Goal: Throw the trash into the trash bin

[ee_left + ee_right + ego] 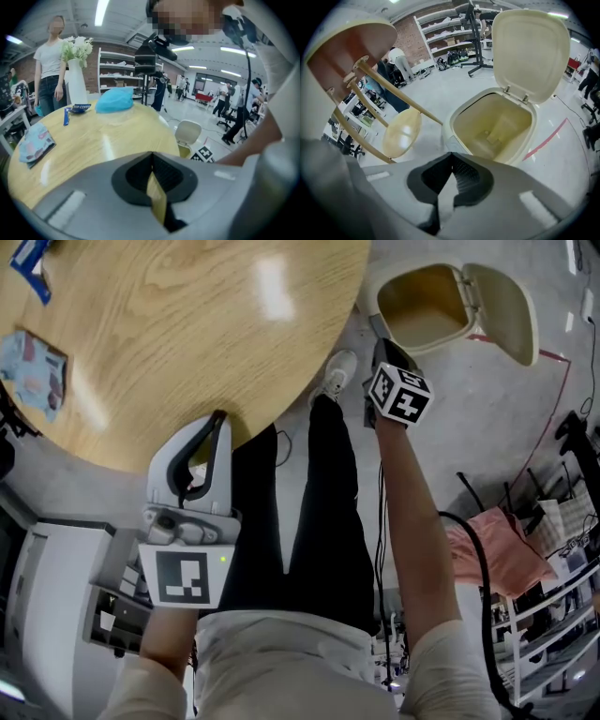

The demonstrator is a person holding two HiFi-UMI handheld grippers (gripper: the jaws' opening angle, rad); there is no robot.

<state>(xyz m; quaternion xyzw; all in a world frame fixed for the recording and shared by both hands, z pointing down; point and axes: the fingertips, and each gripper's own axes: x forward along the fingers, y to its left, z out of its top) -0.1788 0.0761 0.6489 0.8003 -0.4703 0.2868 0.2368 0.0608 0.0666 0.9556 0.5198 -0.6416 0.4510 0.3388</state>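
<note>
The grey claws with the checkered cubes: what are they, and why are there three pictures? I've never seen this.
There is no robot: a person holds a two-jaw gripper in each hand; the cubes are part of them. The head view looks down from the person's head: left gripper at the table's edge, right gripper near the open bin on the floor. The other two pictures come from cameras riding on each gripper, looking along its jaws. Both grippers are shut, with nothing between the jaws. On the table lie a packet and a blue sachet; the left gripper view also shows a blue cap and a vase at the far edge.
</note>
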